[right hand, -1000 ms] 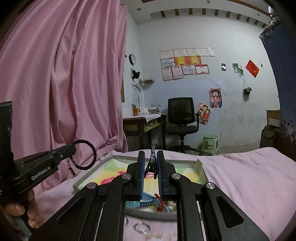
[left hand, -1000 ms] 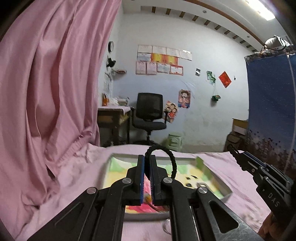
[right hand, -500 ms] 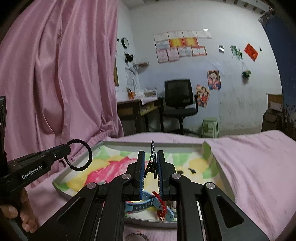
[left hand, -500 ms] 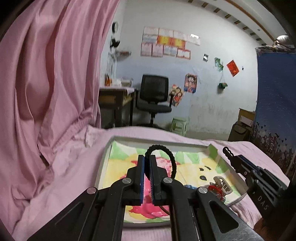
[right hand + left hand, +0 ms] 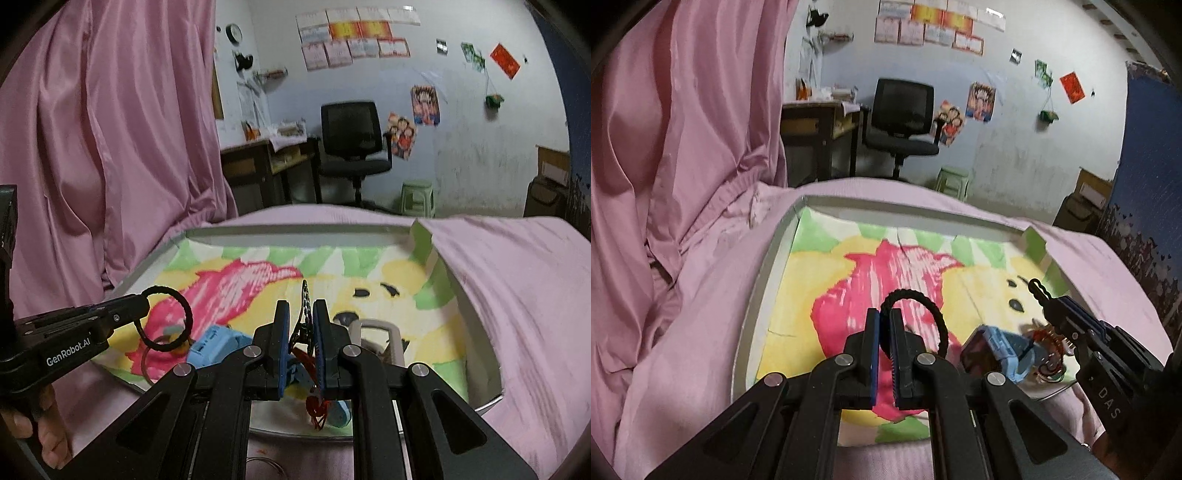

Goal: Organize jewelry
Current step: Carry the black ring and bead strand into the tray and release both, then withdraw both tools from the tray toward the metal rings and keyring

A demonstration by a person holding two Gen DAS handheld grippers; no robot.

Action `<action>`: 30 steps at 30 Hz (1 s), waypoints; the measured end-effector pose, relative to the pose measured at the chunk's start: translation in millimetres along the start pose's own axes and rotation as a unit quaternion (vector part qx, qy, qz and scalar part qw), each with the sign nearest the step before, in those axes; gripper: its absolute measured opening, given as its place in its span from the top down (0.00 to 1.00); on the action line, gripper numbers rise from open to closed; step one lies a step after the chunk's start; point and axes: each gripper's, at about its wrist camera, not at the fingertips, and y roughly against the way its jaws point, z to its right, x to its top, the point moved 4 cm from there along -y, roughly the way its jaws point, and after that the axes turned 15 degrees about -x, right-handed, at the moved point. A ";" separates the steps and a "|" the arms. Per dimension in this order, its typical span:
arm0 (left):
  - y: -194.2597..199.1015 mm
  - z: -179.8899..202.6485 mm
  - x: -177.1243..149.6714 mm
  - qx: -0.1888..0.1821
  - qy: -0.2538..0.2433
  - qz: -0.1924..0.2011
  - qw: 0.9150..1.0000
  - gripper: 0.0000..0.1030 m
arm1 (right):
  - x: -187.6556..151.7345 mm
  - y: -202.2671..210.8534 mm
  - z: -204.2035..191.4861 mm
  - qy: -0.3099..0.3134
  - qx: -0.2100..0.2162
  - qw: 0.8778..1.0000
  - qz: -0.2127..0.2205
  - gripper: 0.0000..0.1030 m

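The left hand-held gripper (image 5: 881, 332) is clamped on a black braided ring (image 5: 916, 317), held above the tray (image 5: 757, 306) on the pink bedsheet (image 5: 683, 332). The right hand-held gripper (image 5: 300, 328) pinches a thin dark chain (image 5: 305, 295) upright. Below them, at the tray's 5 o'clock corner, lie a blue watch (image 5: 1001, 349), red trinkets (image 5: 1047, 341) and a grey clip (image 5: 376, 332). A pink curtain (image 5: 683, 129) hangs at 9 o'clock.
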 end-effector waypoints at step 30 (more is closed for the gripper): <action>52.6 -1.1 -10.5 -0.060 0.047 0.064 0.995 0.38 | 18.7 94.7 44.0 -0.029 -0.019 0.994 0.107 0.32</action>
